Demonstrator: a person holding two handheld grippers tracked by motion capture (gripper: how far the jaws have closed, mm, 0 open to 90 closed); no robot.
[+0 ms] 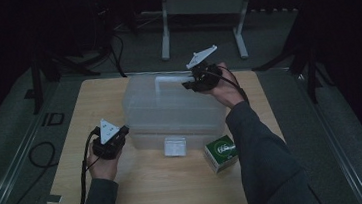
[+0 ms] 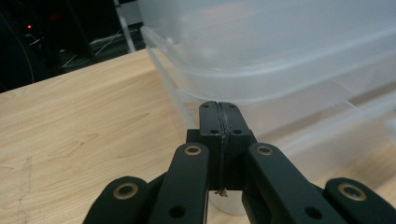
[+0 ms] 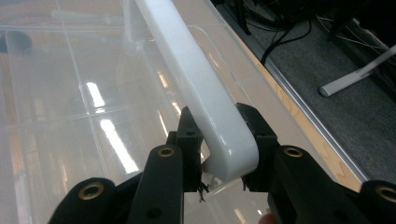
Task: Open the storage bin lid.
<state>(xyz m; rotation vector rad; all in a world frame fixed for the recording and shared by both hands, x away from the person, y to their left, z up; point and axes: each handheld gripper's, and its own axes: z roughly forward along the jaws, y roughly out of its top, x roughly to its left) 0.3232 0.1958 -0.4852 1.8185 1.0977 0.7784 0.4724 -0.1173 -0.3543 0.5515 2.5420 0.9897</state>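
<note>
Centrally on the bench sits the clear storage box; at its one-o'clock edge the right hand-held gripper clamps the white handle, while the left hand-held gripper, clenched empty, nears its eight-o'clock corner.

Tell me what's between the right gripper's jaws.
The white handle of the clear storage box sits between them, clamped near its end, in the right gripper view.

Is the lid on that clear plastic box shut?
Shut: the lid sits flat on the box, its white handle between the right tongs.
</note>
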